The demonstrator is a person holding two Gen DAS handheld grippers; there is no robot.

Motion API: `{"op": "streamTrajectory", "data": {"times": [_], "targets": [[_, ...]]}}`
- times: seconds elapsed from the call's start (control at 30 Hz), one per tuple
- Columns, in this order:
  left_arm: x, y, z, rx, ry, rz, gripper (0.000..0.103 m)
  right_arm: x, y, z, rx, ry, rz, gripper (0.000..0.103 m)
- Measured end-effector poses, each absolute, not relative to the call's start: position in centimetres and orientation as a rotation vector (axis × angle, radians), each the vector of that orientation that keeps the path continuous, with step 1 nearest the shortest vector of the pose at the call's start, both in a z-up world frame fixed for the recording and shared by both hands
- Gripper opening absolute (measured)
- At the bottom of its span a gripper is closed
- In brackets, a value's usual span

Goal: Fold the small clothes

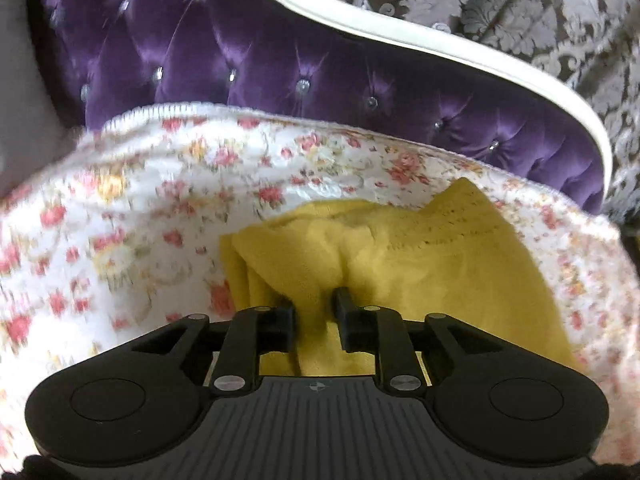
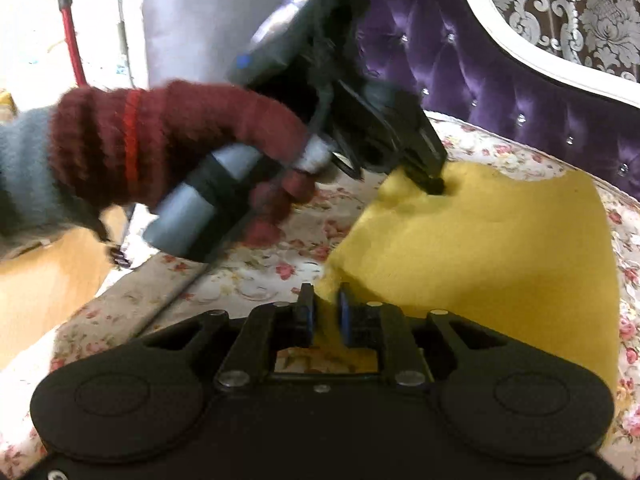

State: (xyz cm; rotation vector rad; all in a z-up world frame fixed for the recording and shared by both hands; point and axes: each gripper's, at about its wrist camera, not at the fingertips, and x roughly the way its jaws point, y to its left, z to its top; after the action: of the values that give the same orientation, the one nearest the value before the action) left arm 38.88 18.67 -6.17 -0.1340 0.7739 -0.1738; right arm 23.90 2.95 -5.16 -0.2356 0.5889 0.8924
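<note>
A yellow garment (image 1: 420, 256) lies on a floral bedspread (image 1: 140, 208). My left gripper (image 1: 316, 308) points down at its near left edge, where the cloth is bunched into folds. Its jaws stand a little apart, with yellow cloth in the gap and the pads clear of it. In the right wrist view the garment (image 2: 500, 248) spreads flat to the right. My right gripper (image 2: 326, 308) is at its near left corner, jaws slightly apart around the cloth edge without pinching it. The left gripper (image 2: 430, 184), held by a hand in a dark red glove (image 2: 160, 140), touches the garment's far corner.
A purple tufted headboard (image 1: 280, 60) with a white frame (image 1: 460, 52) rises behind the bedspread, with patterned wallpaper (image 1: 540, 12) beyond. At the left of the right wrist view are a cardboard box (image 2: 52, 280) and a red pole (image 2: 72, 40).
</note>
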Motion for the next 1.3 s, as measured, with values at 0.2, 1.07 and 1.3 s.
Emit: {"op": "streamTrajectory", "data": {"times": [0.2, 1.07, 1.3], "targets": [[39.1, 21.4, -5.0, -0.177, 0.756, -0.001, 0.032, 23.6, -1.4, -2.5, -0.131, 0.589, 0.967, 0.047], [40.4, 16.5, -6.9, -0.053, 0.776, 0.018, 0.102, 42.8, -8.3, -7.0, 0.189, 0.725, 0.538, 0.063], [35.5, 18.3, -4.9, -0.247, 0.766, -0.067, 0.101, 39.2, -12.7, -4.9, 0.291, 0.670, 0.602, 0.067]]}}
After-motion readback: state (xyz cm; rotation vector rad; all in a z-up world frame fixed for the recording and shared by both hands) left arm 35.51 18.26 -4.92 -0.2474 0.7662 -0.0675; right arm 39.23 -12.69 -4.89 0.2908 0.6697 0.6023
